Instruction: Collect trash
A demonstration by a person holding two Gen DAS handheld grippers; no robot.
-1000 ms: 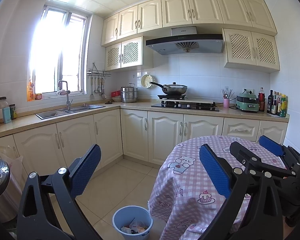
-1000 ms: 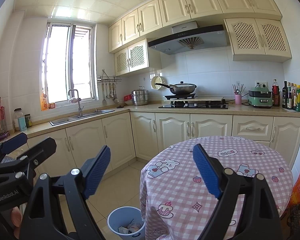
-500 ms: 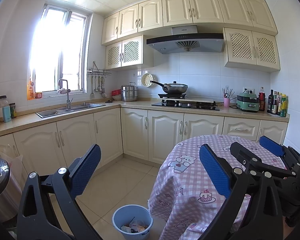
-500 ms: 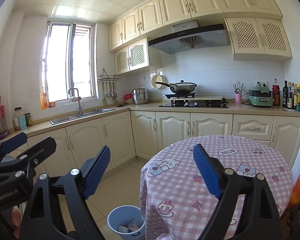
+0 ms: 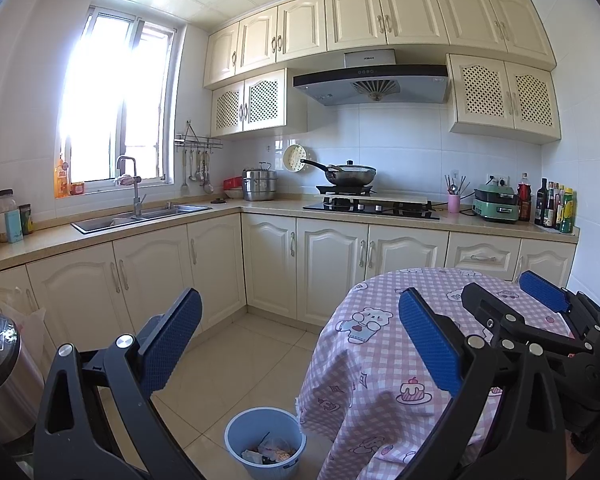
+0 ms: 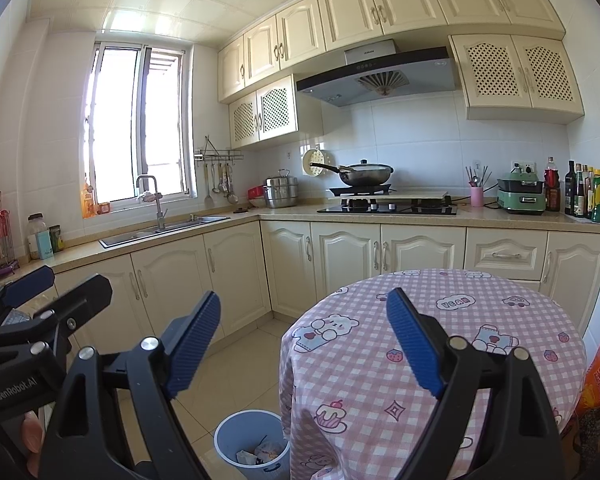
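A light blue trash bin (image 5: pixel 265 442) stands on the tiled floor beside the round table, with crumpled wrappers inside; it also shows in the right wrist view (image 6: pixel 252 442). My left gripper (image 5: pixel 300 344) is open and empty, held high above the floor and bin. My right gripper (image 6: pixel 306 344) is open and empty, above the table's near left edge. The right gripper also appears at the right of the left wrist view (image 5: pixel 540 312). The left gripper shows at the left edge of the right wrist view (image 6: pixel 32 304). The pink checked tablecloth (image 6: pixel 480 320) bears no loose trash.
Cream cabinets and a counter with a sink (image 5: pixel 140 216), a stove and wok (image 5: pixel 352 176) and bottles (image 5: pixel 556 208) run along the walls. A steel pedal bin (image 5: pixel 0 368) stands at the left. An orange bag (image 6: pixel 596 384) lies right of the table.
Both grippers stay open and nearly still; the views have shifted only very slightly.
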